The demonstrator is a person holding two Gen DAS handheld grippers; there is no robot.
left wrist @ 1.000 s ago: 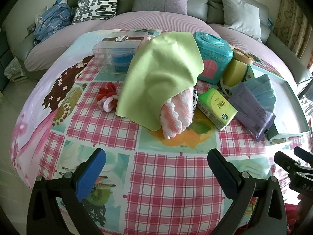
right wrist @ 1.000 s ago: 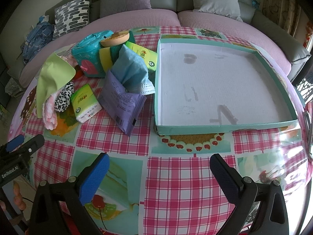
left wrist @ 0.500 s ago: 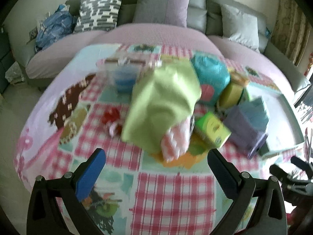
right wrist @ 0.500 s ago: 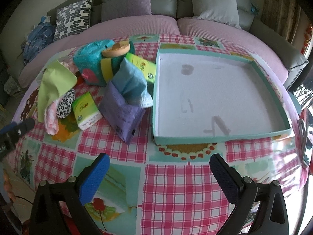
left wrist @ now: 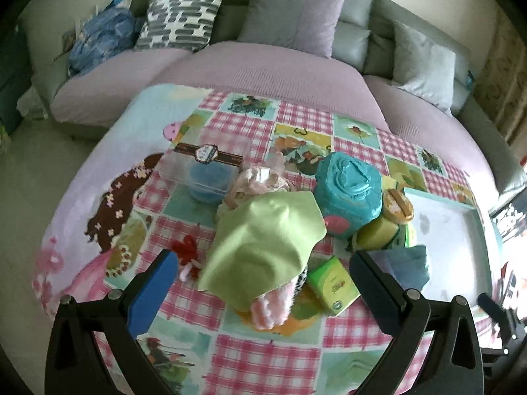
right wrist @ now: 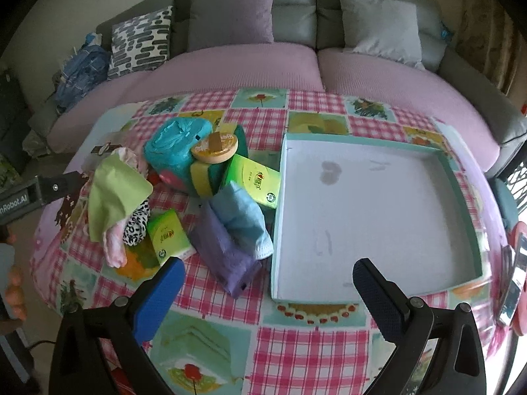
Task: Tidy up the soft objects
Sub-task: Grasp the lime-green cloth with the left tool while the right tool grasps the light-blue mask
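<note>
The left hand-held gripper (left wrist: 262, 283) is wide open, holding nothing. The green cloth (left wrist: 263, 250) lies right between its fingers on the table (left wrist: 263, 355). The right hand-held gripper (right wrist: 268, 291) is open too, with the tray (right wrist: 372, 217) just ahead.

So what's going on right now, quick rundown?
Both tongs open, empty: left tongs above the green cloth, right tongs near the tray. Tray holds nothing. Soft pile untouched. Nothing blocking.
</note>
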